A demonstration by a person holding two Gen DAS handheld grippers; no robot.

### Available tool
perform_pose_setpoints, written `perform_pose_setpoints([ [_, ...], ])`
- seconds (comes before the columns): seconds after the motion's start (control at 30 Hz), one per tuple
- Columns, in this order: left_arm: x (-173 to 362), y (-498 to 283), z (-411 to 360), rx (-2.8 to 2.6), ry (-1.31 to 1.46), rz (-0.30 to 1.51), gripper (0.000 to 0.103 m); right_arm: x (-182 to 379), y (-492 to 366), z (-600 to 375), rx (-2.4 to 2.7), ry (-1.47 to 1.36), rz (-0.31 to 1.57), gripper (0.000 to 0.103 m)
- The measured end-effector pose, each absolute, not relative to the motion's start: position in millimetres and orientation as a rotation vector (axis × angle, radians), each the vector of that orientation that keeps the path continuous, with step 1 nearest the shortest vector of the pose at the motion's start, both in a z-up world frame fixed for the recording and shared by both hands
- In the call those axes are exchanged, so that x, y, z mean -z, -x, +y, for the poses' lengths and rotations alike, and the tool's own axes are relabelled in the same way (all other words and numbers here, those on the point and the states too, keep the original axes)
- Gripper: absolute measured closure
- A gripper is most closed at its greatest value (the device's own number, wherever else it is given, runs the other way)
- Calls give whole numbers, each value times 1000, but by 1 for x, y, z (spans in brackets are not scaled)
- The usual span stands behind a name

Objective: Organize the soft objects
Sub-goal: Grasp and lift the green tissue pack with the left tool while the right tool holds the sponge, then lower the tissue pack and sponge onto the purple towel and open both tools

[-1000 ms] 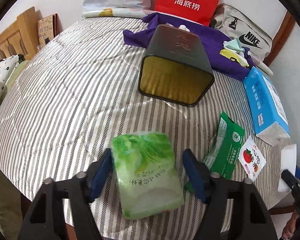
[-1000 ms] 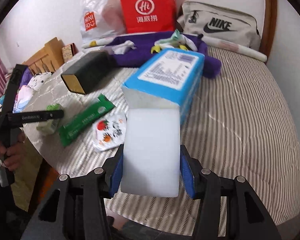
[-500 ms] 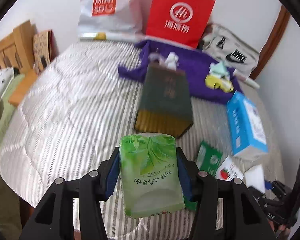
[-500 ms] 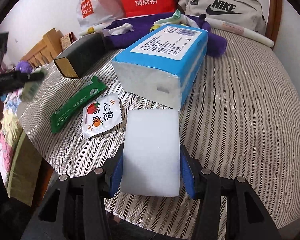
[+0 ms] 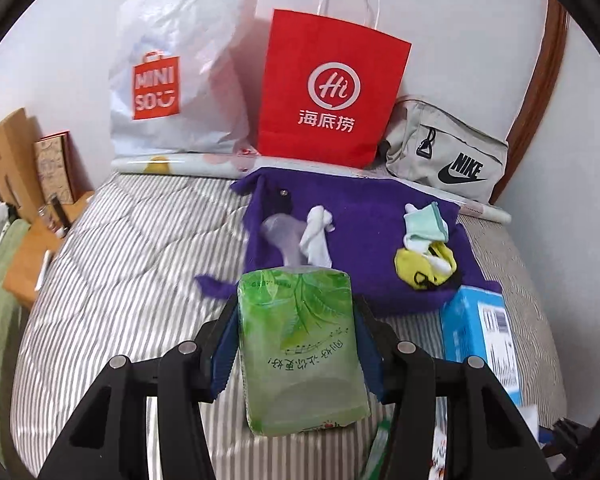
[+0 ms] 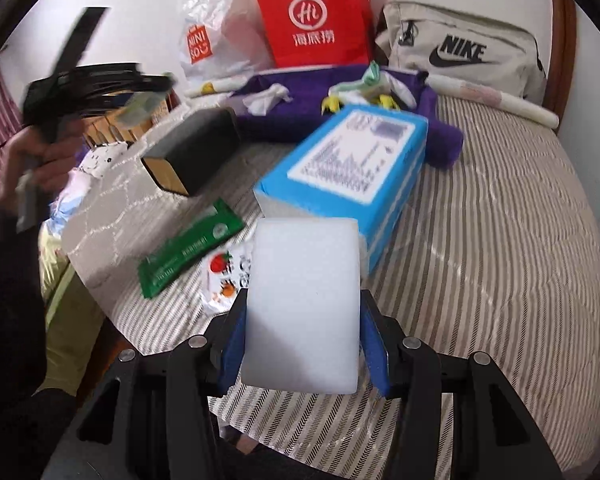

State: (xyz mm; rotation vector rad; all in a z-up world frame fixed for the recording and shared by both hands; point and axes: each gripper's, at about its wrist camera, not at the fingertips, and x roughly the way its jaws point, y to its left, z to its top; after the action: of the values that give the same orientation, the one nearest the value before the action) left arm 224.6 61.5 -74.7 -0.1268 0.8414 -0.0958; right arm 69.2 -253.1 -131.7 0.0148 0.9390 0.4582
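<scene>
Lifted off striped bed [image 5: 120,280]: green tissue pack [image 5: 300,344], now pinched between left gripper [image 5: 296,344] fingers, jaws just closing on it. Right gripper [image 6: 302,320] clamps white sponge [image 6: 302,304] above bed edge. Left unsorted: blue tissue box [image 6: 340,176], green sachet [image 6: 188,248], socks [image 5: 424,248]. Early stage, likely.

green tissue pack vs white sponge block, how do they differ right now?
The green tissue pack is printed, glossy plastic; the white sponge is plain and matte. The pack sits in the left tongs, the sponge in the right tongs. The pack looks crinkled and rounded; the sponge is a flat slab. Both are clamped by their sides.
</scene>
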Motion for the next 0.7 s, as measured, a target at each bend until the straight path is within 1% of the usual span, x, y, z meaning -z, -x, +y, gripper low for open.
perform_pose_setpoints([
  [0.2,85,-258,50,124,114,861,52,104,-84,-261,-462,-42,885,52],
  [0.43,90,-297,49,145,121,870,52,64,-126,-265,-434,-29,799,52],
  [0.7,110,-339,46,144,105,922,52,46,-176,-259,-398,24,754,52],
])
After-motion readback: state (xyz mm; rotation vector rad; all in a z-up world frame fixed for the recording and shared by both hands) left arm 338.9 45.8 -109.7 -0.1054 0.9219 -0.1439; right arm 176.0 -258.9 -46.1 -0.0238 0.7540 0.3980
